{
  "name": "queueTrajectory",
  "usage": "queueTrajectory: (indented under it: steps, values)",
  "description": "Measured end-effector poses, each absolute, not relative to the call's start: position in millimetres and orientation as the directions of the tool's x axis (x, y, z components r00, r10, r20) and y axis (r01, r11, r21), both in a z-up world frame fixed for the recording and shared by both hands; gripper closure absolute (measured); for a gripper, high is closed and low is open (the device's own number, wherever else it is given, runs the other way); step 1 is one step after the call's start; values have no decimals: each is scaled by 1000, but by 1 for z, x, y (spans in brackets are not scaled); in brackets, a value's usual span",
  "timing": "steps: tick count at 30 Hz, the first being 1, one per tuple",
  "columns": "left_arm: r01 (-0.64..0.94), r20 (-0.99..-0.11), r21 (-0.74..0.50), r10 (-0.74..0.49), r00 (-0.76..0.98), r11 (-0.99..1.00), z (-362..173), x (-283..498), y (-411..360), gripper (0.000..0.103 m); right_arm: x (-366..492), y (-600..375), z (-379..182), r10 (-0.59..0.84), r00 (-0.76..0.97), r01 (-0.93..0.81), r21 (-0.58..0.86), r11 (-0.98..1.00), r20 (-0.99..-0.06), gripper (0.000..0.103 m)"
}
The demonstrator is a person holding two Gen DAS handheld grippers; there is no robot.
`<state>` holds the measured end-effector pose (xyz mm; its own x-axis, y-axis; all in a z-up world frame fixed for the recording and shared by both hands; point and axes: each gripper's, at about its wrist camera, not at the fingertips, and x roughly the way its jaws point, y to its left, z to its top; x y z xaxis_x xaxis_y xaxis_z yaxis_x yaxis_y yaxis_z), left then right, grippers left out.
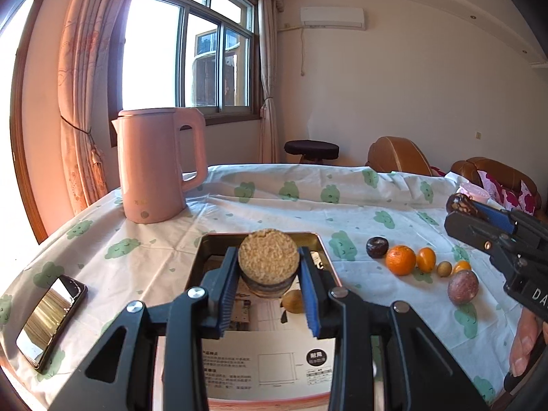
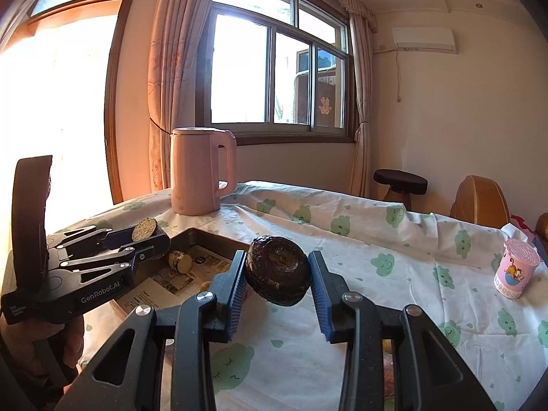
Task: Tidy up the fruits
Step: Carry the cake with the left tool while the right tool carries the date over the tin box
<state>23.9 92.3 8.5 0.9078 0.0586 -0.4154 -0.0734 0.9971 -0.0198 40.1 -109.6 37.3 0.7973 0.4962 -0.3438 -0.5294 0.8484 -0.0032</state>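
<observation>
My left gripper [image 1: 269, 267] is shut on a round brown fruit piece with a grainy cut face [image 1: 268, 257], held above a metal tray [image 1: 322, 243] lined with newspaper. A small brown fruit [image 1: 293, 302] lies in the tray. My right gripper [image 2: 277, 274] is shut on a dark wrinkled fruit [image 2: 278, 270] above the tablecloth, right of the tray [image 2: 191, 233]. It also shows in the left wrist view [image 1: 460, 203]. On the cloth lie a dark fruit [image 1: 376, 247], an orange [image 1: 400, 259], a smaller orange fruit [image 1: 425, 259] and a purple passion fruit [image 1: 462, 287].
A pink kettle [image 1: 157, 167] stands at the table's far left. A phone [image 1: 51, 315] lies at the left edge. A pink cup [image 2: 516, 269] stands at the right. A cut fruit piece [image 2: 179, 261] lies in the tray. A stool [image 1: 311, 150] and sofa [image 1: 397, 156] stand behind the table.
</observation>
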Motion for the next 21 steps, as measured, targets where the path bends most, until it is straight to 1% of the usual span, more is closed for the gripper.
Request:
queueTrajectory:
  steps: [9,15,21]
  values:
    - [-124,-477,-8,105,873,992,0,38,119,68,53,-63,38,542,753,-591,-21,806,-373,65]
    - [-138,-513,6,121,850,990,-9,44,125,68,59,-33,21,559,711,-628,-27,778,-427,65]
    - [-145,-527,8,127,840,989,-13,45,130,68,64,-17,3,563,677,-645,-14,764,-475,65]
